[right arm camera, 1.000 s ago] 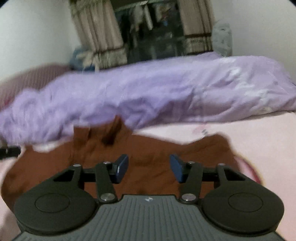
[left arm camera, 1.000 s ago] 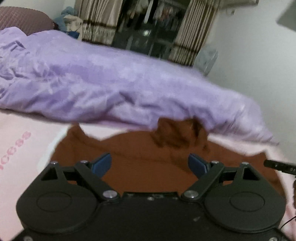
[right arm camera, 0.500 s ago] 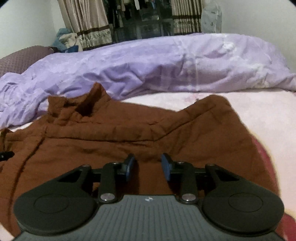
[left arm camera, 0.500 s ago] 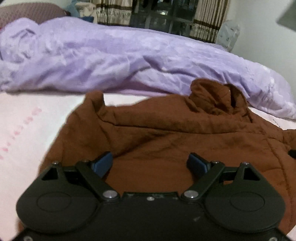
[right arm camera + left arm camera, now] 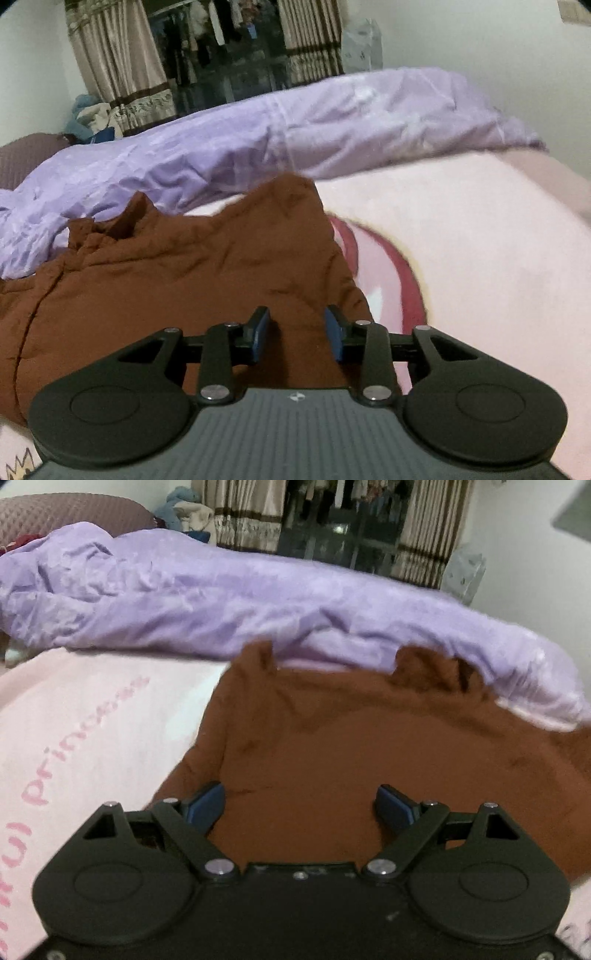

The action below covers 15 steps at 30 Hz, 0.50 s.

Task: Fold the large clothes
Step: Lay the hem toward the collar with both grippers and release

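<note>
Bed covered by a pale pink printed blanket (image 5: 92, 716). Lying directly on it: a rumpled rust-brown quilted garment (image 5: 177, 280), spread near the front, and a crumpled lilac duvet (image 5: 207, 602) bunched along the far side.

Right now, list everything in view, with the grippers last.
brown garment: one, brown, spread on the pink bedsheet, its far edge against the purple duvet
purple duvet: one, lilac, bunched across the bed behind the garment
pink bedsheet: one, pale pink with printed lettering, under the garment
curtains: striped beige and brown, far wall
left gripper: one, black with blue pads, open above the garment
right gripper: one, black with blue pads, open with a narrower gap, over the garment's right edge
</note>
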{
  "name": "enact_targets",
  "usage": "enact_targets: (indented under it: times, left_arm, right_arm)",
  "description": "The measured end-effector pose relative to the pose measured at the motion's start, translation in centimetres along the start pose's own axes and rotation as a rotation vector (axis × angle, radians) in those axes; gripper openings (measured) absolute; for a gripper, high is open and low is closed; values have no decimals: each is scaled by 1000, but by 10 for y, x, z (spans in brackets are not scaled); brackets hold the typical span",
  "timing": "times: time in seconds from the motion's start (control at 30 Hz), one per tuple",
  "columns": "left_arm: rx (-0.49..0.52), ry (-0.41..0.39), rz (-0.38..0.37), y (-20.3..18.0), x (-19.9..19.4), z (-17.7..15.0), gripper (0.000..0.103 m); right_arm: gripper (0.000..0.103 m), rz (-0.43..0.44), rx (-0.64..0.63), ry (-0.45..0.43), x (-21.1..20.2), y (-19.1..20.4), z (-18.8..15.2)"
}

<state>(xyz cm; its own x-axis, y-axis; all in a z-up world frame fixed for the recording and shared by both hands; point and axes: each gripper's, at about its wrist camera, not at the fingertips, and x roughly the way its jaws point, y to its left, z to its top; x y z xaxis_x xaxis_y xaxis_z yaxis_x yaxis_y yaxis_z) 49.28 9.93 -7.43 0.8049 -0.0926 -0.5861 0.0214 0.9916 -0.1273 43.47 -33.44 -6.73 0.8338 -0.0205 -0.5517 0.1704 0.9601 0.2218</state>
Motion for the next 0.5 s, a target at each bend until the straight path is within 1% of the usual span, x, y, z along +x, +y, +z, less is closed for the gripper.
enact_targets:
  times: [0.13,0.27,0.33,0.37,0.4,0.5]
  left_arm:
    - [28,-26,21,-4,11,-14,93]
    - [-1,-13,15,0,12,-4,92]
    - [-7,-19,20,-5,3,1,91]
    - [-7,-30,9,-11,-6,3,91]
    - [-1,-47,-18,-17,-14,4,91]
    - [42,-81,-71,-48,-35,1,92]
  right_arm:
    - [39,3,18,-2,10,-2,-7]
    - [39,-6,34,0,9,-1,-5]
    - [39,-35,26,-18,0,8,-3]
    - [40,-46,10,-34,-7,16,-2]
    - [40,-30,-8,-53,-16,26,-3]
    - [40,73,-70,-95,-37,65,-10]
